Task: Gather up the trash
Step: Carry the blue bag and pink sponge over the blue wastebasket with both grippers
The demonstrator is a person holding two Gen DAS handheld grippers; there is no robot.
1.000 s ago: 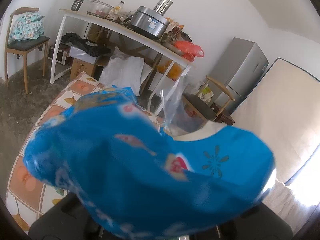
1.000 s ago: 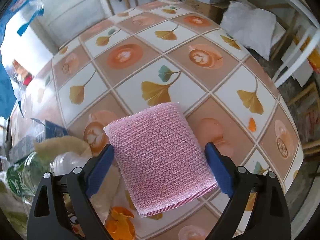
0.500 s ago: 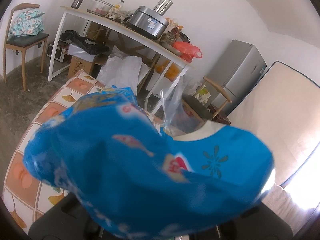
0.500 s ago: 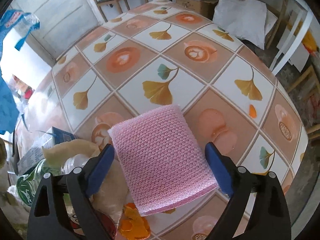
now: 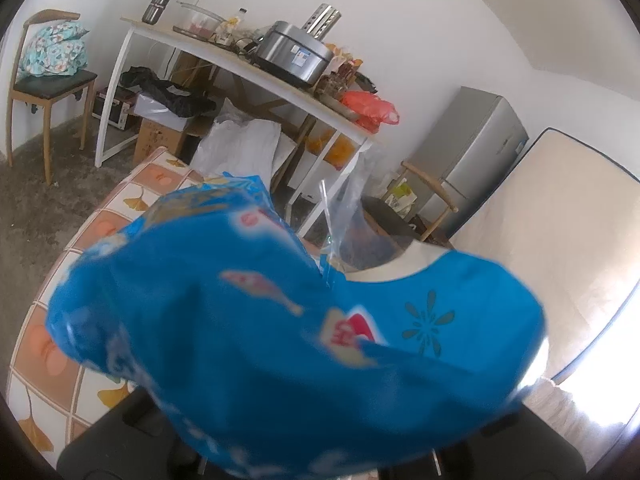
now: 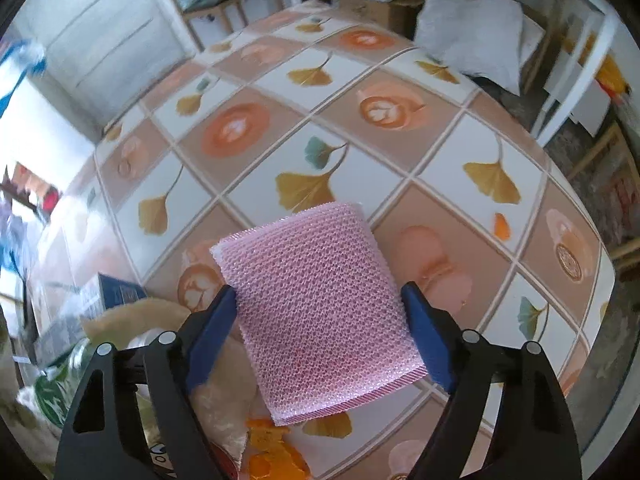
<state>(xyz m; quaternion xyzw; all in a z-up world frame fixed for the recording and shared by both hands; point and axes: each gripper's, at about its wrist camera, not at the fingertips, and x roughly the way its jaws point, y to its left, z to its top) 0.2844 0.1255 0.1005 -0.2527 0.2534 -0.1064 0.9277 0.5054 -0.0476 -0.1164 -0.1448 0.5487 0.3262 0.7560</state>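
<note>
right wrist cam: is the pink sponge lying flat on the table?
No, the pink sponge is clamped between the right gripper fingers, raised above the table.

My left jaws hold a bright blue bag (image 5: 280, 344) printed with red-and-white logos; my right blue-padded jaws hold a pink honeycomb-textured sponge (image 6: 320, 312). The table (image 6: 400, 152) shows peach-and-white squares with golden ginkgo leaves.

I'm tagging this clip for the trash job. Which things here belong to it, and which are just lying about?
Part of the job:
- blue plastic bag, at the left tongs
- pink mesh pad, between the right tongs
- pile of wrappers and scraps on the patterned table

Just lying about:
- rice cooker
- fridge
- wooden chair
- mattress
</note>
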